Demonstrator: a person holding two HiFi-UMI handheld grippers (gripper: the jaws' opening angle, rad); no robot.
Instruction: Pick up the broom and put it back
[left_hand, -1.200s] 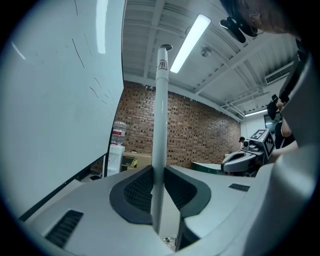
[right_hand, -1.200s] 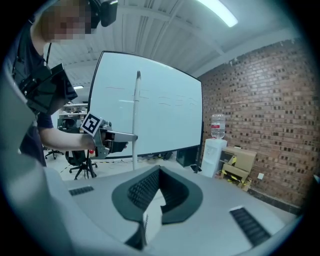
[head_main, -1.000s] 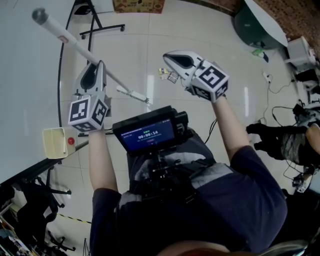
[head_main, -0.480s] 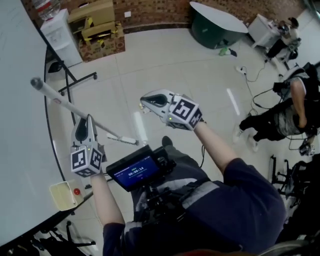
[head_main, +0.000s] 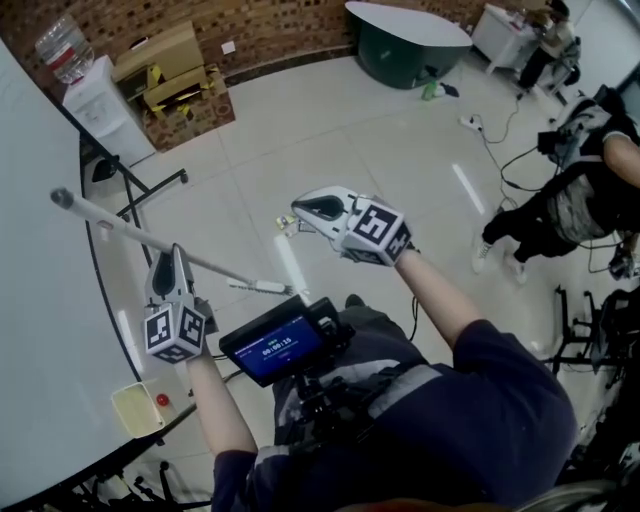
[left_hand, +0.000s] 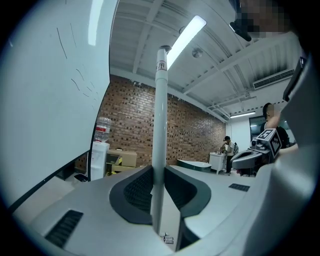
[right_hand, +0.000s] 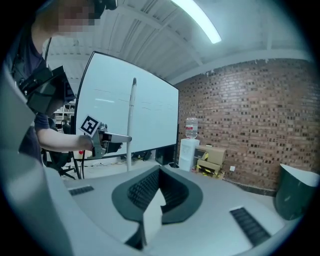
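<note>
Two open cardboard boxes (head_main: 170, 75) stand against the brick wall; what is in them cannot be told; beside them a cooler (head_main: 95, 105) bears a water bottle (head_main: 58, 48) on top.

The left gripper (head_main: 177, 262) has its jaws partly apart and clamped on the broom (head_main: 120, 228); the pale handle runs up between the pads (left_hand: 142, 187), and in the right gripper view it stands upright in front of the whiteboard (right_hand: 155, 120). The right gripper (head_main: 305, 208) has its jaws closed together on nothing.

The whiteboard's edge (head_main: 88, 230) curves just beside the broom's capped end, and its stand legs (head_main: 150, 185) reach onto the floor there; ahead the tiled floor (head_main: 400, 170) lies open up to a green stand (head_main: 400, 40) at the far wall; at the right a person (head_main: 570, 200) stands among cables (head_main: 510, 140).
</note>
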